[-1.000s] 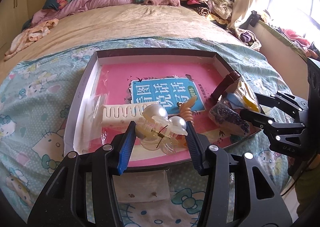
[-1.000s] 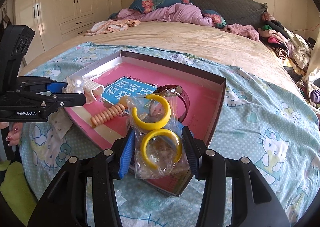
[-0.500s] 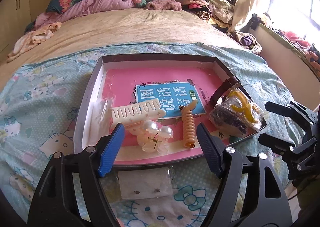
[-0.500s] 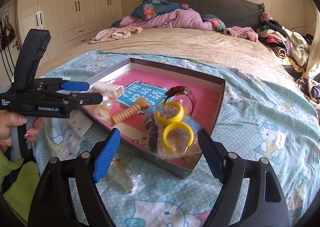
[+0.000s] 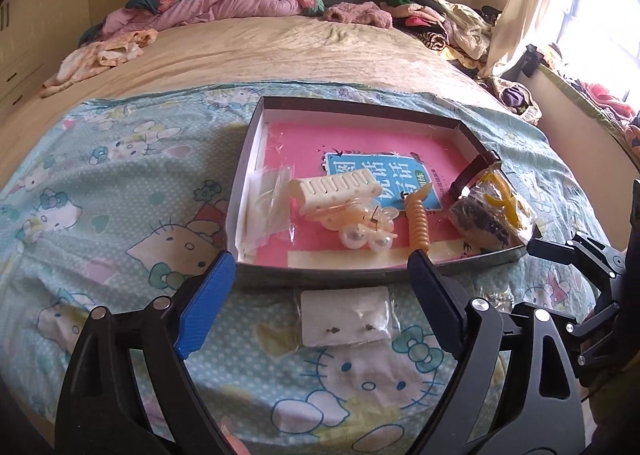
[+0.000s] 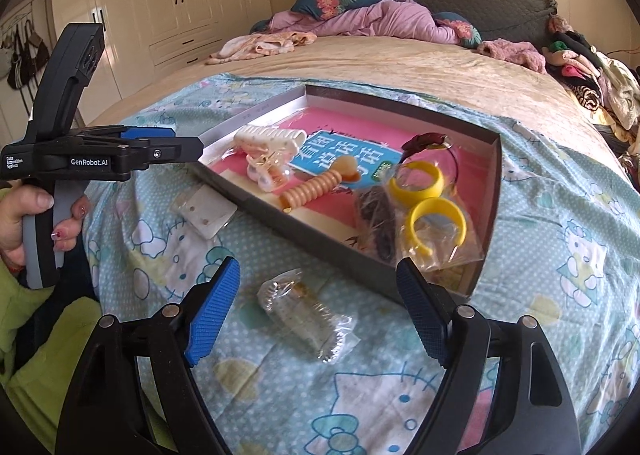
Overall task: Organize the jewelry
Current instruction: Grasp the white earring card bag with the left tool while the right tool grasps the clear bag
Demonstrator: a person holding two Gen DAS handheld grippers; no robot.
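Left wrist: earring card [image 5: 346, 317] between jaws.

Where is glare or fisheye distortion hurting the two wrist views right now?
Left wrist view: the window at top right is blown out white, and the box edges bow under the fisheye. Right wrist view: even light, sharp; only the clear packet on the bedsheet glints, and dark vignette fills the corners.

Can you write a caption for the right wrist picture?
Open right gripper above a clear packet on the bedsheet, beside the box.
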